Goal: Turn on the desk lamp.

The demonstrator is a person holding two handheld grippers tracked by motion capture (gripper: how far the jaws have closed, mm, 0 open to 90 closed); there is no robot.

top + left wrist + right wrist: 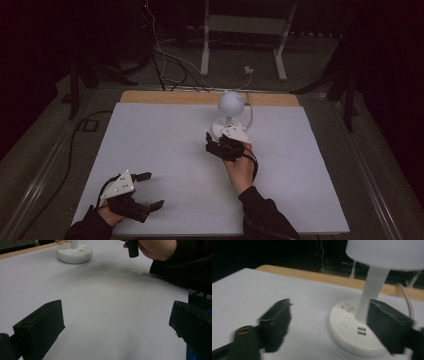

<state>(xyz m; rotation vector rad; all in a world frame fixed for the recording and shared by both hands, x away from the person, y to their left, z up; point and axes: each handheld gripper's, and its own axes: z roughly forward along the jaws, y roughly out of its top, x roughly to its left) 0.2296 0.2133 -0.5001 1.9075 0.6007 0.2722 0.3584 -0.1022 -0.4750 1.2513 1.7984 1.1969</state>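
Lamplight is off in this dim room, and a small white desk lamp [229, 117] stands at the upper middle of the high view, on the far part of the white table [165, 150], with a strip of bare wood along the table's far edge. The lamp has a round globe shade, a slim stem and a disc base; a white cord runs from it toward the back edge.

Just below the lamp in the high view, the right tongs [216, 141] sit right at the near side of the base, held in the person's right hand [240, 167], dark sleeve below it. In the right gripper view the lamp base [352, 333] lies between the two black jaws, which stand apart: one jaw is at the lower left over bare table, the other at the right, beside the stem and over the base. Neither pad presses on the lamp. Two USB ports and a round button show on the base top.

At the lower left of the high view, the left tongs [150, 190] rest low over the table, well apart from the lamp, jaws spread wide with nothing between them. The left gripper view shows the same bare table between its jaws, and the lamp base at its upper left.
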